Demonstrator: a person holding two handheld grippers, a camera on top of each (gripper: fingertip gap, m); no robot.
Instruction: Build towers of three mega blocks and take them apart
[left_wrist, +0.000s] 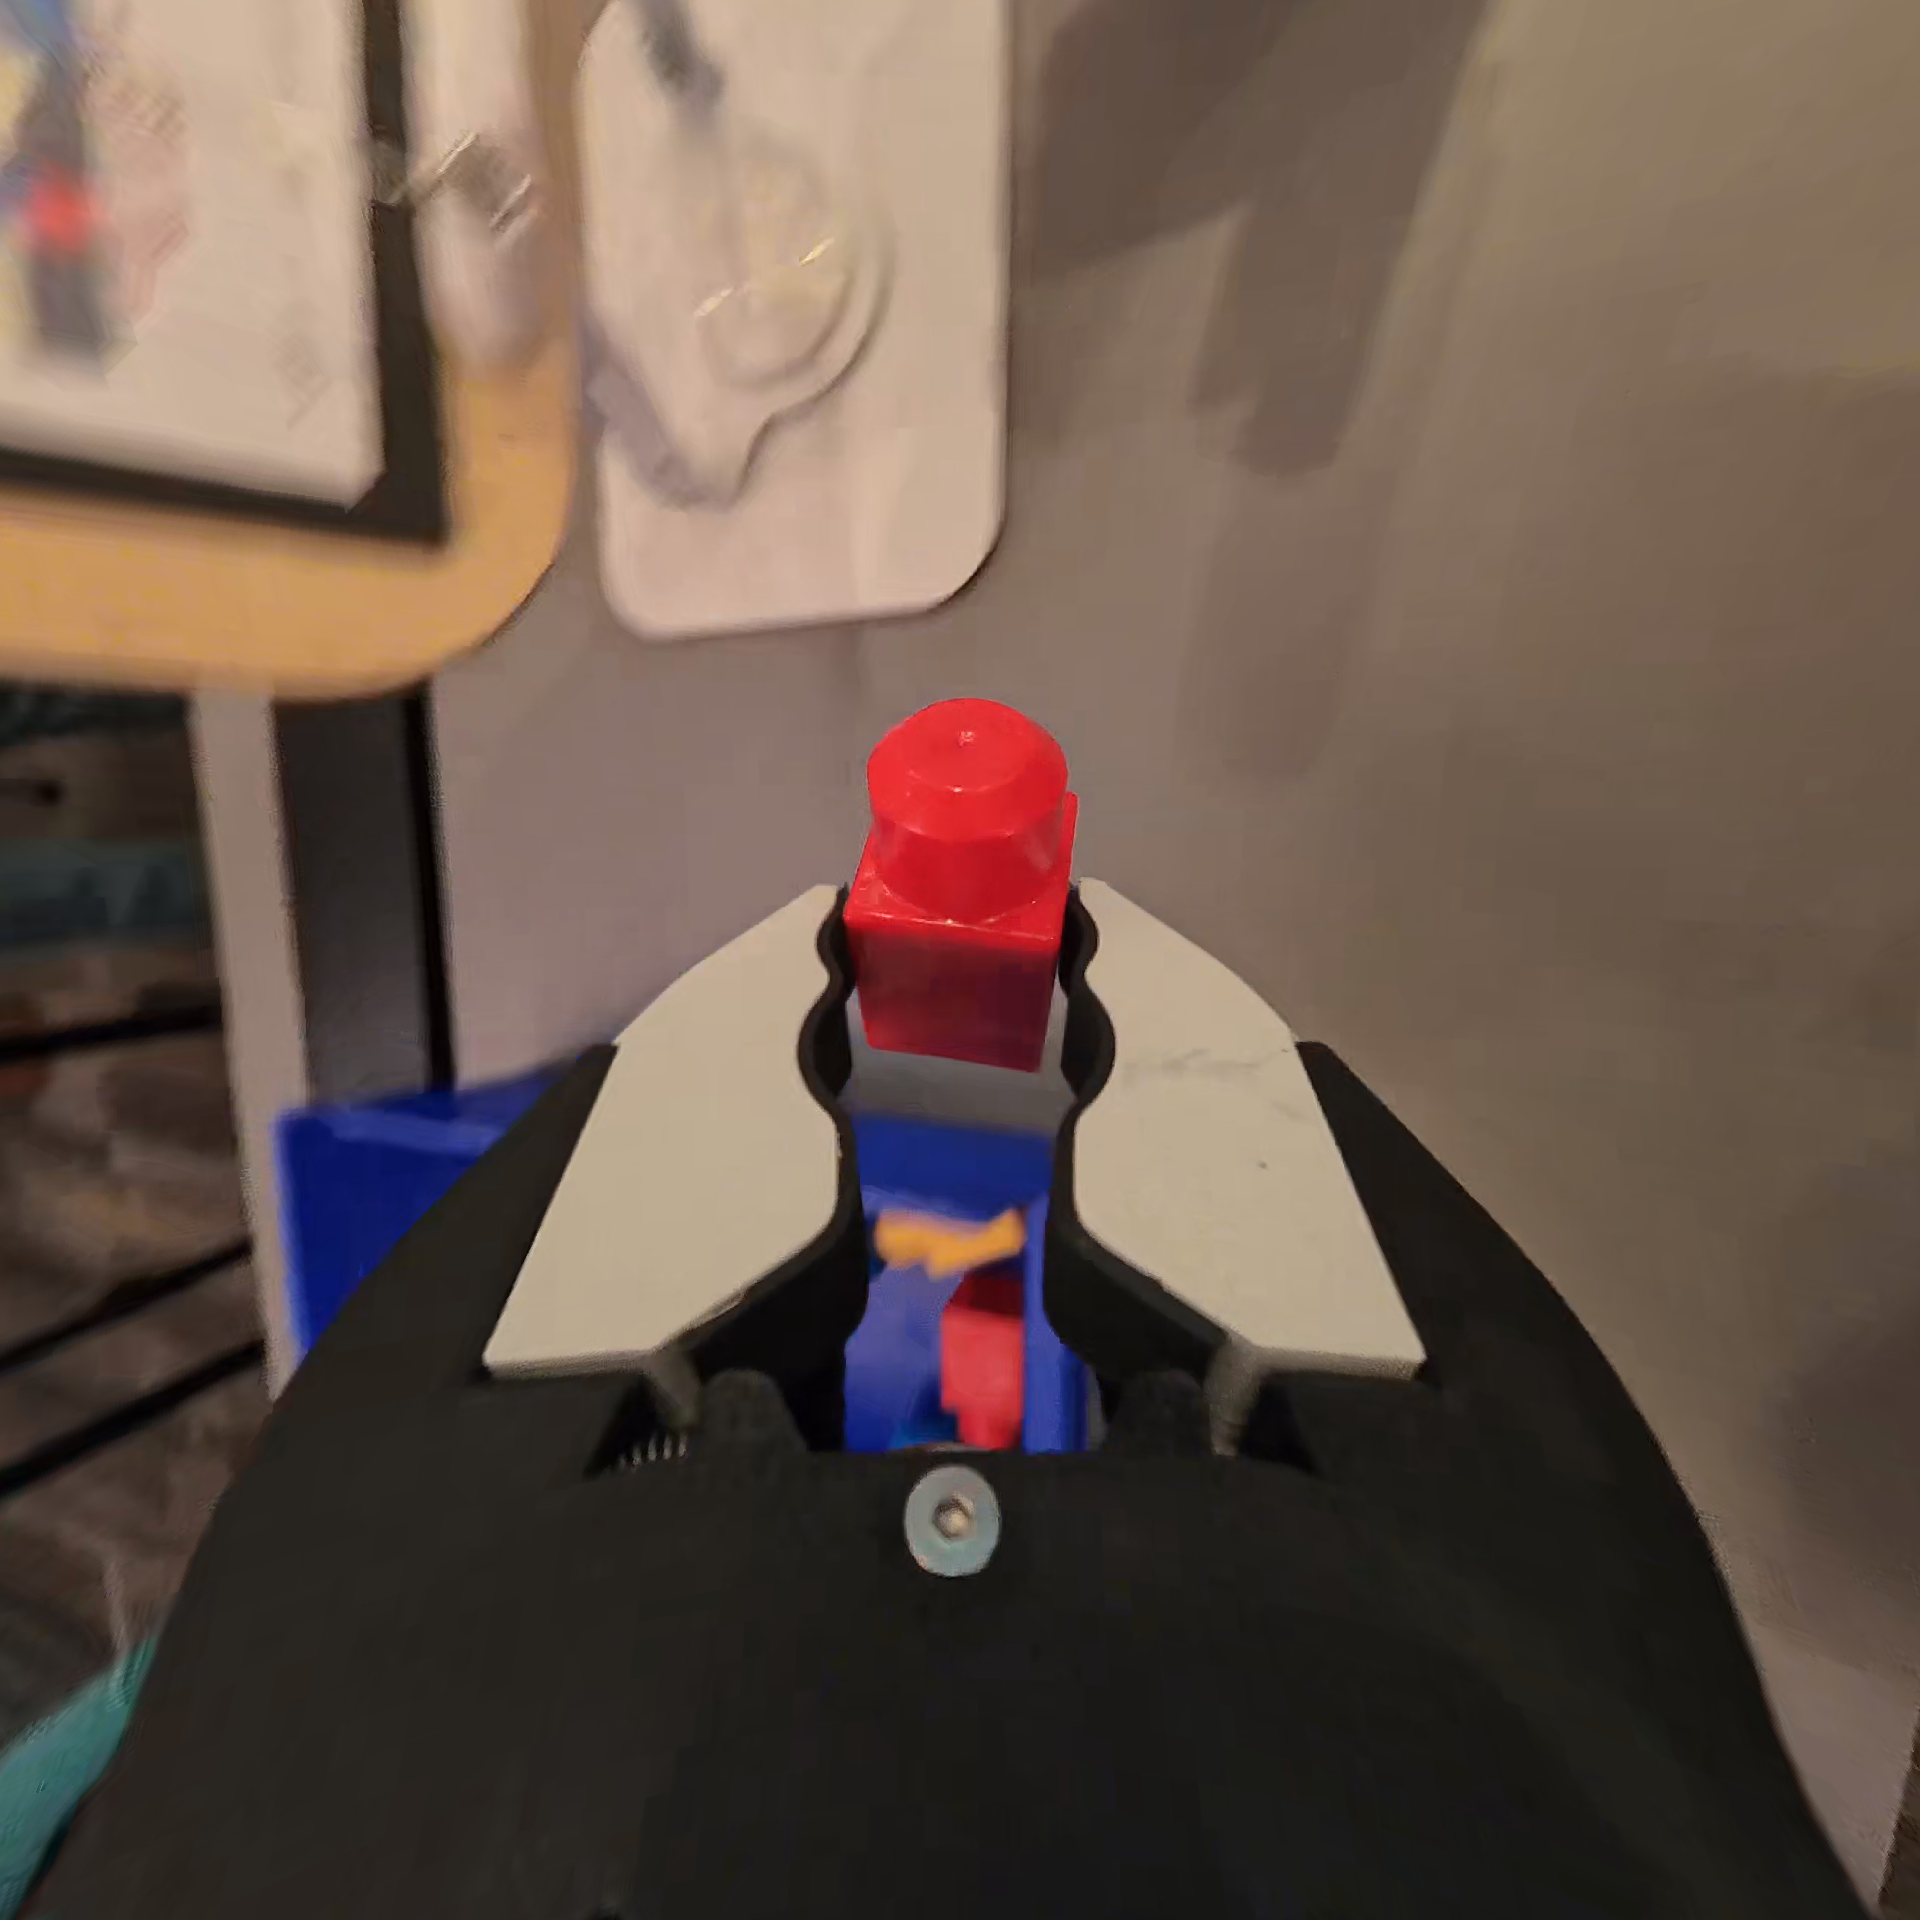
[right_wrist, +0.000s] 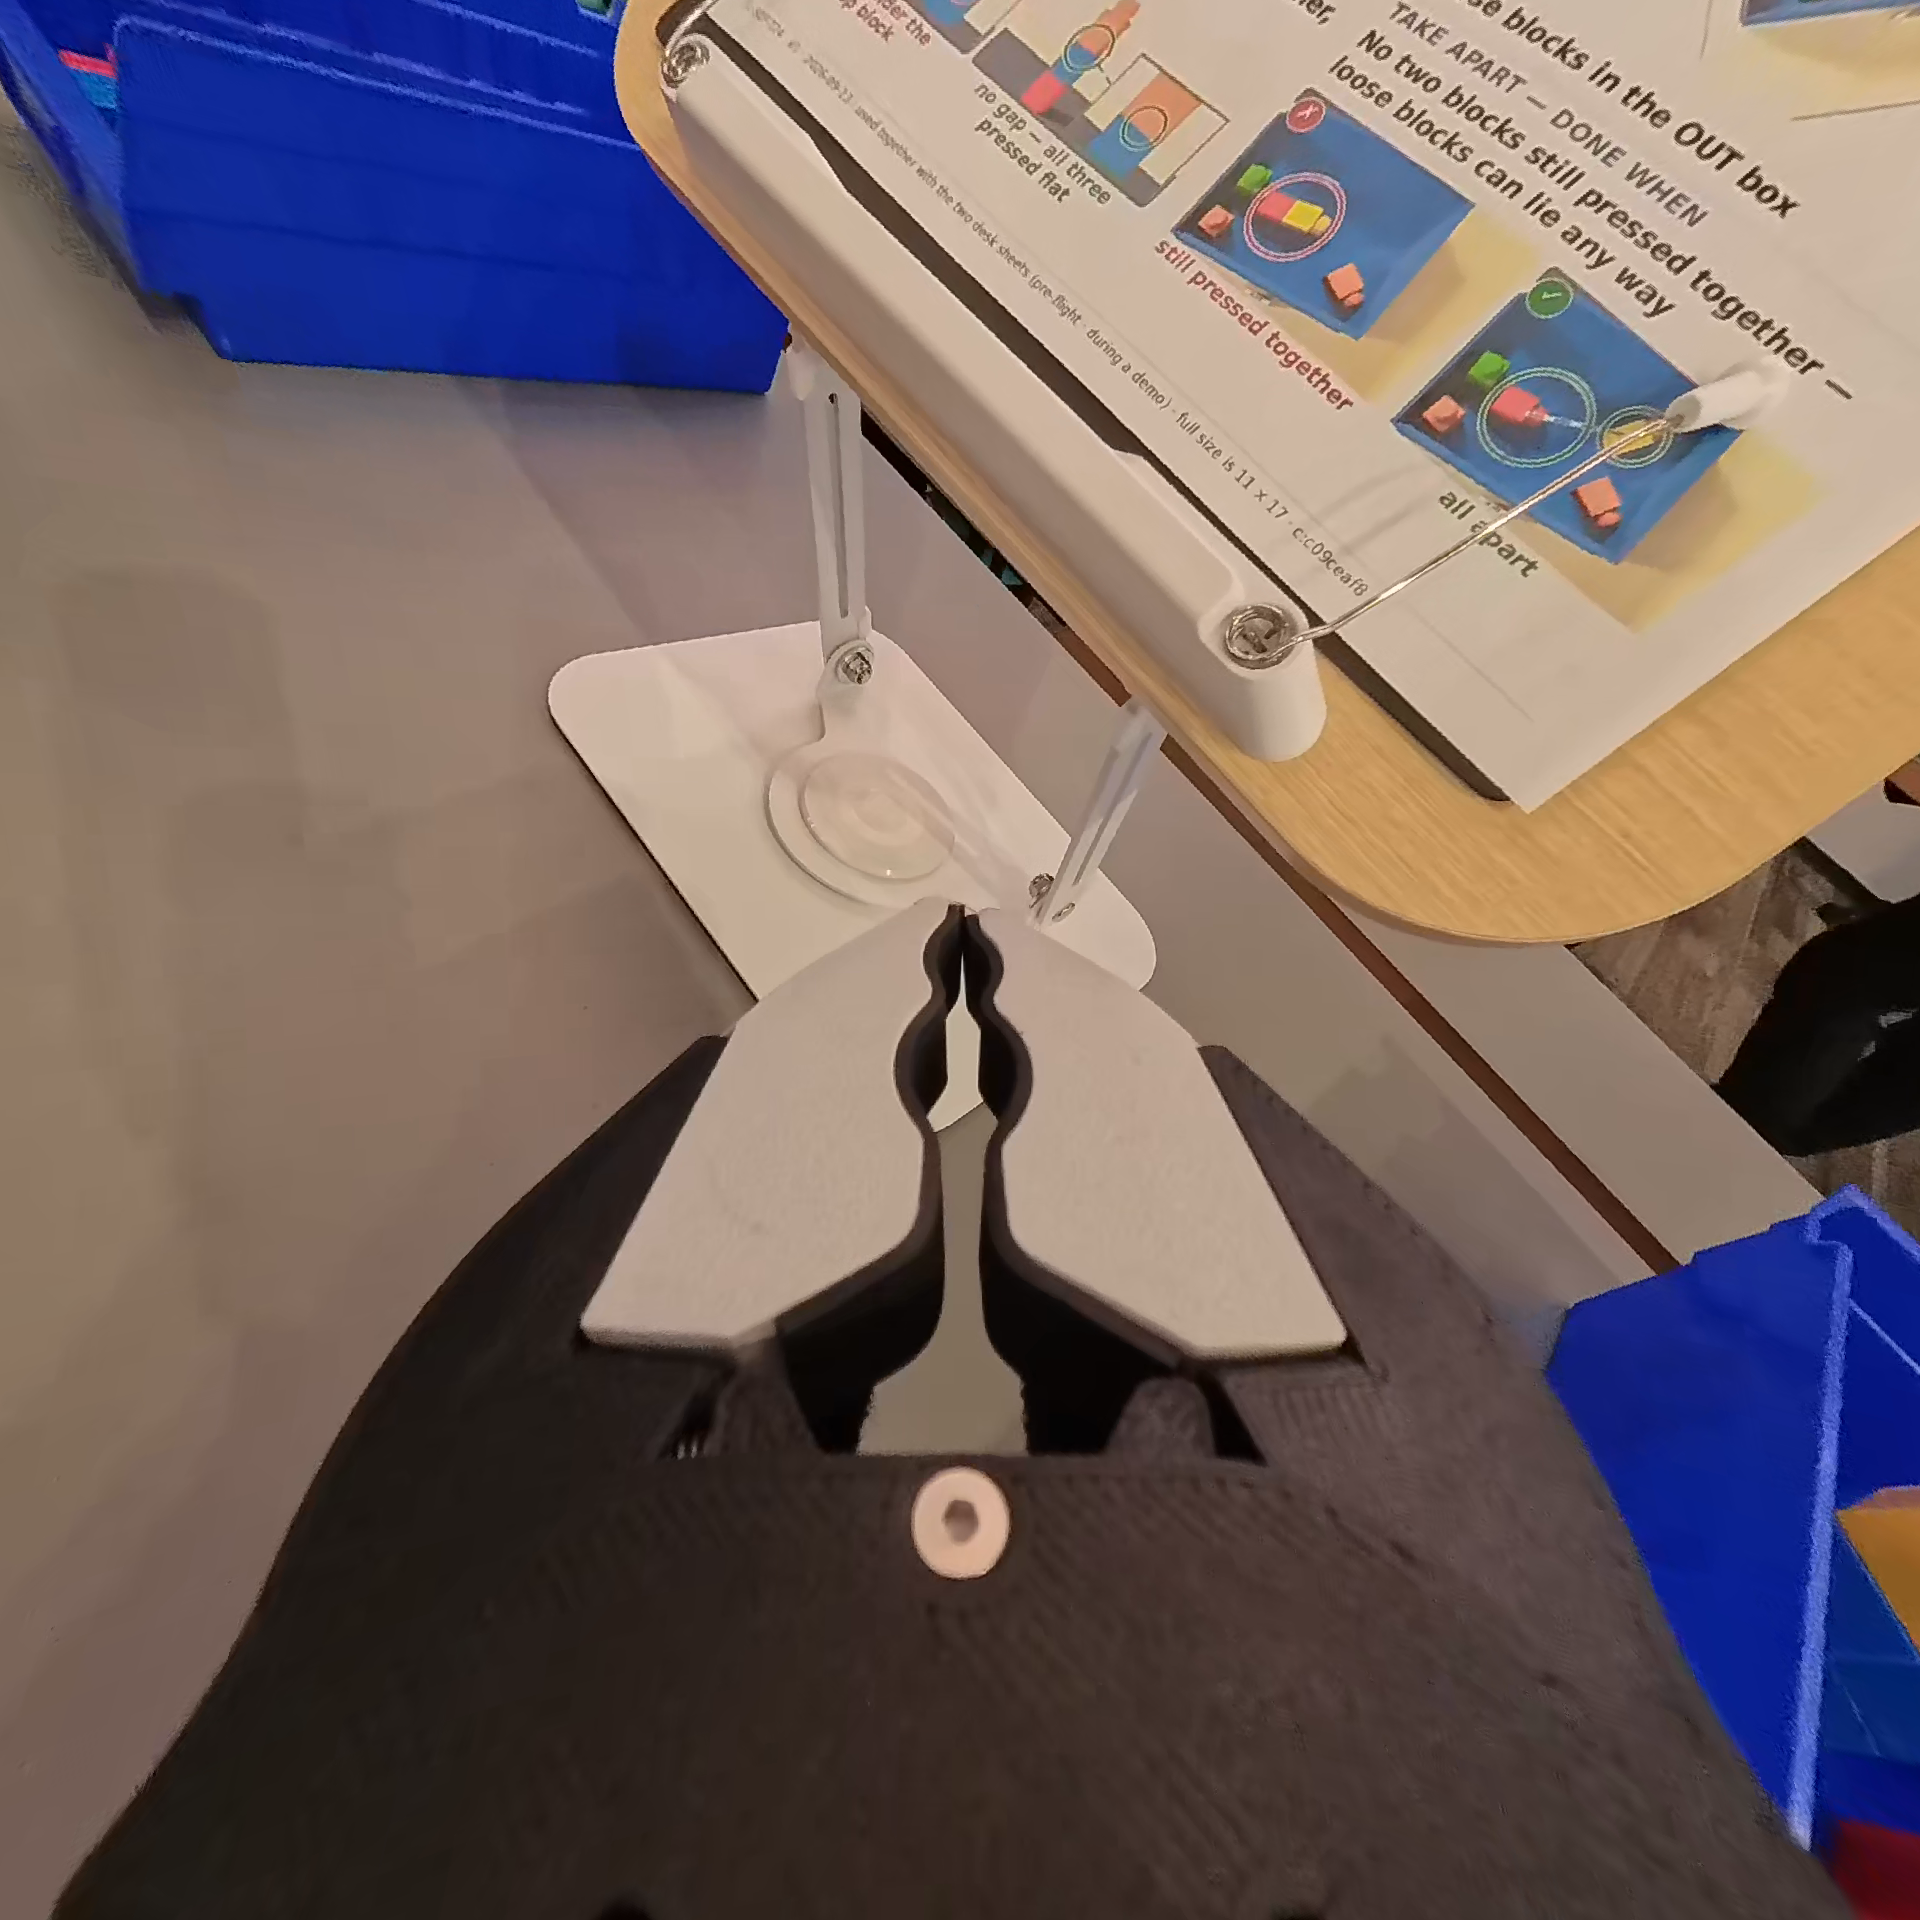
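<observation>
Grey tabletop (right_wrist: 312, 727) carries a white stand base (right_wrist: 727, 748) holding a tilted wooden board (right_wrist: 1455, 831) with an instruction sheet, and blue bins — a stack at far left (right_wrist: 416, 208) and 1 at the right edge (right_wrist: 1714, 1507). In the left wrist view another blue bin (left_wrist: 343, 1195) sits below the fingers, with a red block (left_wrist: 982, 1371) and something orange inside, blurred. The left gripper (left_wrist: 956, 966) is clamped on 1 red mega block (left_wrist: 961, 935): both black pads press its side walls, stud up and away from the camera, long axis upright, lower end hanging free above the bin. The right gripper (right_wrist: 961, 935) is closed on nothing, tips meeting over the stand base — well apart from any block in its view. Judgement: the block is lifted clear of the bin, so the left gripper is the one placed to carry it to the table as a tower base or press it stud-up into another block; no tower is visible yet.
</observation>
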